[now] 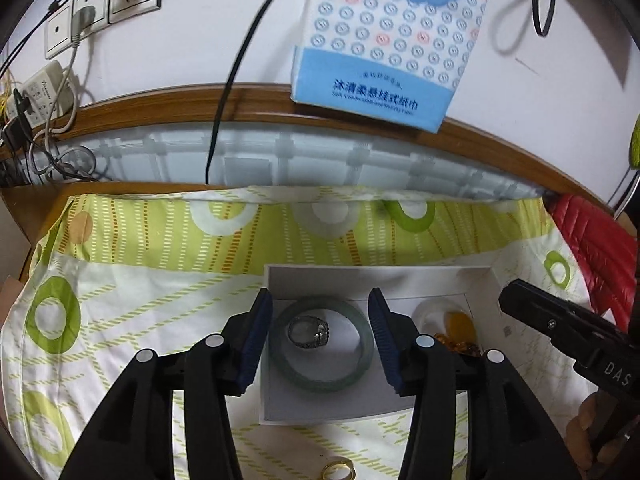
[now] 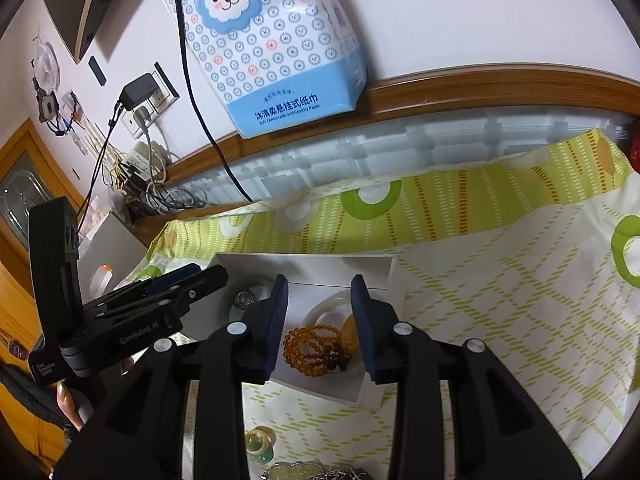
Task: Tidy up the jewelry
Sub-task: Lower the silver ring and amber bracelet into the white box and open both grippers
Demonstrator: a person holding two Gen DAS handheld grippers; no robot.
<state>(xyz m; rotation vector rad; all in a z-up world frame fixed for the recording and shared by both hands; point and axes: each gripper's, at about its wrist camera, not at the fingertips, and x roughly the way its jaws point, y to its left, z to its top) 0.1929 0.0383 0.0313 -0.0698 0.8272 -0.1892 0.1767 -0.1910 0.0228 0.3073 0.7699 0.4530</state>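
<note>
A shallow white box (image 1: 360, 280) lies on a green-patterned cloth (image 1: 120, 300). In its left part a green jade bangle (image 1: 322, 378) lies flat with a silver ring (image 1: 310, 332) inside it. My left gripper (image 1: 320, 300) is open just over them, its blue pads either side of the bangle without pressing on it. In the right wrist view my right gripper (image 2: 319, 284) is open over the box's (image 2: 304, 268) right part, above an amber bead bracelet (image 2: 308, 346), a white bangle (image 2: 320, 306) and a yellow pendant (image 2: 349, 330). Nothing is held.
A gold ring (image 1: 338, 470) lies on the cloth in front of the box. Pale green rings (image 2: 260, 444) and silver pieces (image 2: 340, 474) lie nearer still. A tissue pack (image 1: 384, 40) hangs on the wall behind. Cables and a power strip (image 1: 40, 92) are at far left, a red item (image 1: 592, 240) at right.
</note>
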